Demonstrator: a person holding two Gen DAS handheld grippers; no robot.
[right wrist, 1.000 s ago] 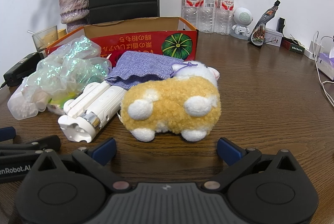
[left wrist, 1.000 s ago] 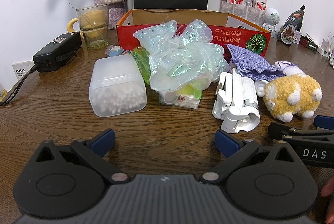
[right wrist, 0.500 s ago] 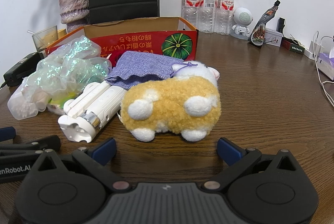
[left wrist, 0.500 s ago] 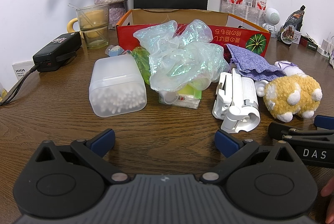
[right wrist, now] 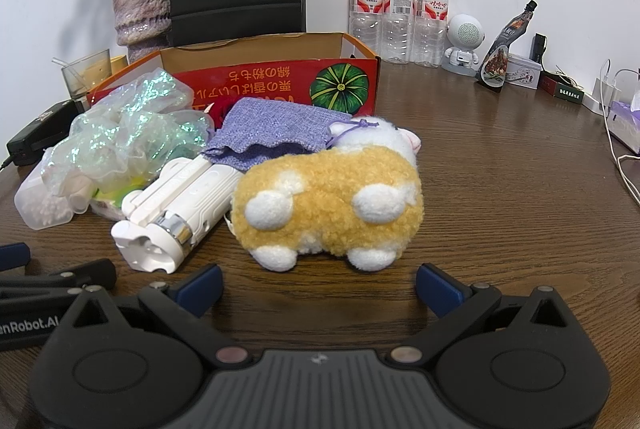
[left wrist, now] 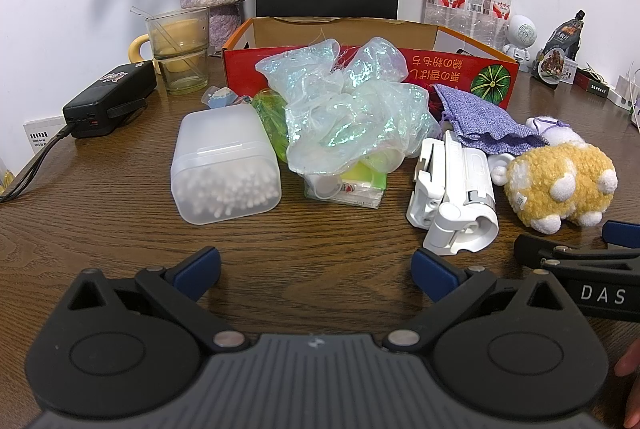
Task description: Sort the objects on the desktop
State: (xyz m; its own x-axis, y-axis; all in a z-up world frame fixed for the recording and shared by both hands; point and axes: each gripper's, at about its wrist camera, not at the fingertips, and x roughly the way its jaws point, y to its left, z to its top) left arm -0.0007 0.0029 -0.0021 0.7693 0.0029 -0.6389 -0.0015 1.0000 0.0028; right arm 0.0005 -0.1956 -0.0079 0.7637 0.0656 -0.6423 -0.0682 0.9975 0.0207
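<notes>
Still, both claws (left wrist: 315, 267) (right wrist: 318, 283) spread, plush toy (right wrist: 330, 203) unmoved

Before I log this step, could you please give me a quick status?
Left gripper open, empty. Right gripper open, facing yellow-and-white plush toy. Red cardboard box behind the pile. White folded plastic gadget lies beside toy.

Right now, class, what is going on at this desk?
A person holds a hand-held gripper in each hand, both open and empty, low over the wooden table. The left hand-held gripper faces a swab box and a crumpled plastic bag; the right hand-held gripper faces a plush toy beside a white gadget. Nothing has been picked up, and the red box behind waits.
</notes>
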